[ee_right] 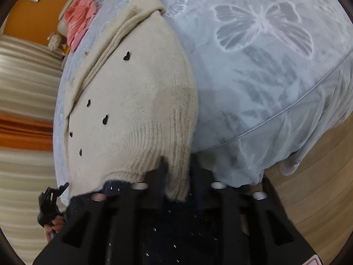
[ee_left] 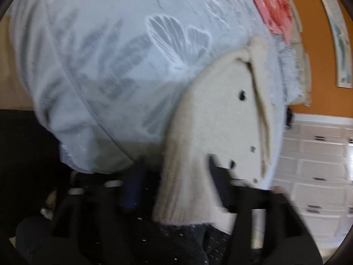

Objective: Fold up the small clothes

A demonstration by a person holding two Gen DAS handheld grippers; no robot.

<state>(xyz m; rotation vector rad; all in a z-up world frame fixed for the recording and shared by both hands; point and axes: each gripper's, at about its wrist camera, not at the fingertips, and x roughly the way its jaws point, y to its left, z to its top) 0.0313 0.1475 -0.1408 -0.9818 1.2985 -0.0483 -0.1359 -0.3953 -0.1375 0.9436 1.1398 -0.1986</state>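
Note:
A small cream knit sweater [ee_left: 216, 119] with little black hearts lies on a pale blue bedspread with butterflies [ee_left: 110, 55]. My left gripper [ee_left: 176, 183] is shut on the sweater's ribbed hem, with cloth bunched between the jaws. In the right wrist view the same sweater [ee_right: 132, 92] spreads away from me over the bedspread [ee_right: 264, 66]. My right gripper [ee_right: 178, 176] is shut on the other part of the ribbed hem. A dark speckled cloth [ee_right: 167, 231] lies over both gripper bodies.
A pink garment [ee_left: 273, 11] lies at the far end of the bed, also in the right wrist view [ee_right: 81, 15]. An orange wall [ee_left: 317, 44] and white drawers [ee_left: 320, 165] stand beyond. The bed's edge drops to a wooden floor [ee_right: 320, 187].

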